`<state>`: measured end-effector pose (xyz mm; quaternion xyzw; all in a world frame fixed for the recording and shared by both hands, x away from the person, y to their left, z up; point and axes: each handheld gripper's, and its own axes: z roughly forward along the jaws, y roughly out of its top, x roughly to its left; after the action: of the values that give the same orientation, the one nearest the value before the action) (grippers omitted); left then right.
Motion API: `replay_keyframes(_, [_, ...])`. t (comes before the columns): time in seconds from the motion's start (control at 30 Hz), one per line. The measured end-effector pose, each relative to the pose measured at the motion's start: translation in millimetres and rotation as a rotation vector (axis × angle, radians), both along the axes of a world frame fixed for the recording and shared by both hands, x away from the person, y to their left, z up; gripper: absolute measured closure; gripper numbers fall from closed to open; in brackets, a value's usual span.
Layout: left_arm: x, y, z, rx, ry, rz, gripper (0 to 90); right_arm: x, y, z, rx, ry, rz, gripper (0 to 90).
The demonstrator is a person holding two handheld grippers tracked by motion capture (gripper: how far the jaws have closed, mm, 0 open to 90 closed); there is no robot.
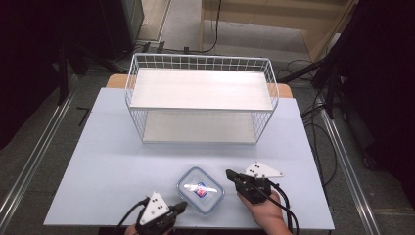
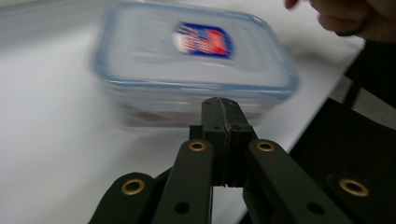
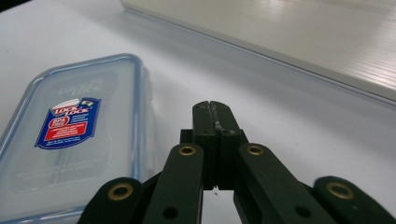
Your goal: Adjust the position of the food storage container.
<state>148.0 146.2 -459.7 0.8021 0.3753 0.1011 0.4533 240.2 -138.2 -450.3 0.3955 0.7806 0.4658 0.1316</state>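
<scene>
Two grippers flank a clear lidded container [image 1: 199,190] lying near the front edge of a pale table [image 1: 107,161]. The left gripper [image 1: 180,206] and right gripper [image 1: 230,173] are both clenched, grasping nothing. A white wire shelf rack [image 1: 201,95] stands behind.

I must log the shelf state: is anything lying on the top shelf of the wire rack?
No, the wire rack holds a bare white top shelf.
</scene>
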Motion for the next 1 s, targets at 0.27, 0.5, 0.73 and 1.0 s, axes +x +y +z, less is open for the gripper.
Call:
replay_keyframes(0.27, [19.4,-34.5,-2.2,-0.029,-0.010,-0.023,90.0,-3.9,-13.4,1.8,0.022,-0.006,-0.054,90.0])
replay_keyframes(0.5, [39.4,-46.1,9.8,-0.047,-0.055,-0.002,90.0,-6.0,-22.6,0.1,0.026,0.002,-0.099,90.0])
replay_keyframes(0.73, [43.5,5.7,28.2,0.021,-0.119,0.086,90.0,-4.3,-14.7,-11.2,-0.013,0.054,-0.085,90.0])
replay_keyframes(1.0, [63.4,60.6,7.4,0.049,-0.062,0.225,90.0,4.2,-6.3,-15.0,-0.015,0.072,-0.109,90.0])
